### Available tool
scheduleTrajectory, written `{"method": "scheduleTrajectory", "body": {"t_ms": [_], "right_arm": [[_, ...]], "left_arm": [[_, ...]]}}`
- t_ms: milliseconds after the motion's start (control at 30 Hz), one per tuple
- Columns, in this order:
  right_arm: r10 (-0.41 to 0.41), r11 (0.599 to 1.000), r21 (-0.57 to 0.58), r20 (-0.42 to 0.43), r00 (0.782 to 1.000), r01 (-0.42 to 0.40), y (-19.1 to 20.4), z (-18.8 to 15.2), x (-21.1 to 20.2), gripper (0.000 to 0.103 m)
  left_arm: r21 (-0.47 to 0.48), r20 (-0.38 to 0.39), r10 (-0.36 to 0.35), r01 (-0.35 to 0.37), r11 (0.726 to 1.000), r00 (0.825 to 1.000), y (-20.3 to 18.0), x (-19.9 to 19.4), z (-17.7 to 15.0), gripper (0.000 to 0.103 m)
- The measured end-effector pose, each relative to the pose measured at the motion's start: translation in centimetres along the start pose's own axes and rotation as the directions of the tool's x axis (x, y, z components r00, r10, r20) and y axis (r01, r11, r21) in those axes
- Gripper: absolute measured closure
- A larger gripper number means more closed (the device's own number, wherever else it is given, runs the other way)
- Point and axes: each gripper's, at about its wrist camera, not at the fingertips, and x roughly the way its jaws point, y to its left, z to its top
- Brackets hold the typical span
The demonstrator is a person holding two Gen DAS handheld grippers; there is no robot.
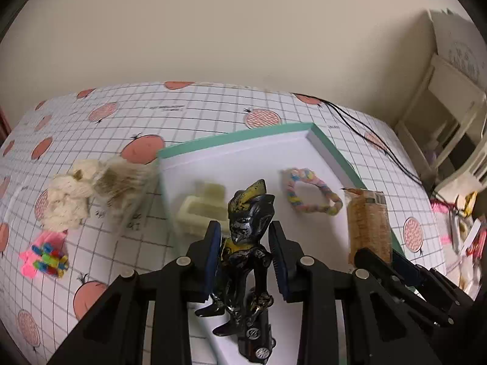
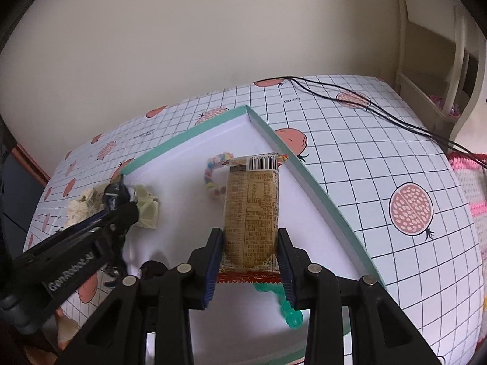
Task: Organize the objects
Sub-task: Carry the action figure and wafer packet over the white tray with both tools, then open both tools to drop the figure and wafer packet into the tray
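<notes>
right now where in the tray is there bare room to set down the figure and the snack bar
Bare white floor lies in the tray's far corner, beyond the braided ring, and along the rim beside the snack bar. It is crowded around the cream clip, where the left gripper holds the dark figure, and near the right gripper, where a green beaded piece lies.
</notes>
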Motion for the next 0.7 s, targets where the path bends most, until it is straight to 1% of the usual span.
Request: {"method": "scheduleTrajectory", "body": {"t_ms": [233, 367, 500, 600, 633, 700], "right_arm": [[-0.006, 1.0, -0.005, -0.025, 1.0, 0.006, -0.2, -0.3, 1.0, 0.066], [-0.006, 1.0, -0.01, -0.044, 0.999, 0.006, -0.1, -0.4, 1.4, 0.066], [-0.008, 1.0, -0.021, -0.06, 0.998, 0.007, 0.2, -0.5, 1.6, 0.066], [-0.009, 1.0, -0.018, -0.073, 0.997, 0.008, 0.2, -0.6, 1.9, 0.065], [-0.012, 1.0, -0.02, -0.077, 0.997, 0.01, 0.2, -0.7, 1.9, 0.064], [-0.014, 1.0, -0.025, -0.08, 0.997, 0.012, 0.4, -0.7, 1.9, 0.064]], "left_arm": [[-0.014, -0.048, -0.014, 0.013, 1.0, 0.999, -0.4, 1.7, -0.6, 0.07], [-0.038, -0.081, -0.029, 0.026, 0.999, 0.996, -0.1, 2.3, -0.9, 0.07], [-0.046, -0.09, -0.038, 0.034, 0.998, 0.995, 0.0, 2.4, -1.1, 0.07], [-0.054, -0.094, -0.053, 0.048, 0.997, 0.994, 0.1, 2.2, -1.0, 0.065], [-0.057, -0.095, -0.058, 0.053, 0.997, 0.994, 0.2, 2.1, -1.0, 0.061], [-0.061, -0.094, -0.061, 0.055, 0.997, 0.994, 0.2, 1.9, -1.0, 0.061]]}}
